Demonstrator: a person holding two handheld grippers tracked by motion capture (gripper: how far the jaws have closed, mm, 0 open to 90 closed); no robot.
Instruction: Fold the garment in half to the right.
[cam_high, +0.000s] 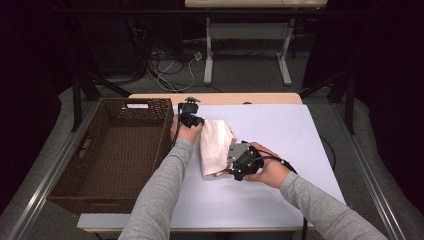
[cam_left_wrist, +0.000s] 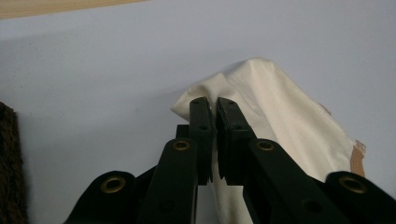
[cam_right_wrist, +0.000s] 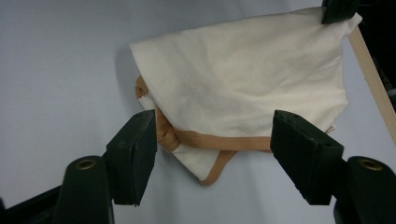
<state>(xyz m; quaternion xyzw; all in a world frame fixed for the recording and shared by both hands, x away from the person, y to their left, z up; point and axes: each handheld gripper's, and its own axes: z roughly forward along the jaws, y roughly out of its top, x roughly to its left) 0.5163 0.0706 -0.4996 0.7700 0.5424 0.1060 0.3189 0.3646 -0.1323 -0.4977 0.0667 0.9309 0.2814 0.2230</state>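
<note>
The left gripper pinches the cream cloth at its twelve o'clock corner to lift it, while the right gripper, jaws spread, straddles the six o'clock hem beside the wicker basket.

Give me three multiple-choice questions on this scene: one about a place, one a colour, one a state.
1. Where is the wicker basket?
A. to the left of the cloth
B. to the right of the cloth
C. on top of the cloth

2. What colour is the trim on the white cloth?
A. blue
B. tan
C. green

3. How is the right gripper?
A. shut on the cloth
B. open
C. shut on the basket

Answers: A, the high view shows it at the table's left; B, a tan band edges the cloth; B, its jaws stand apart around the hem.
</note>
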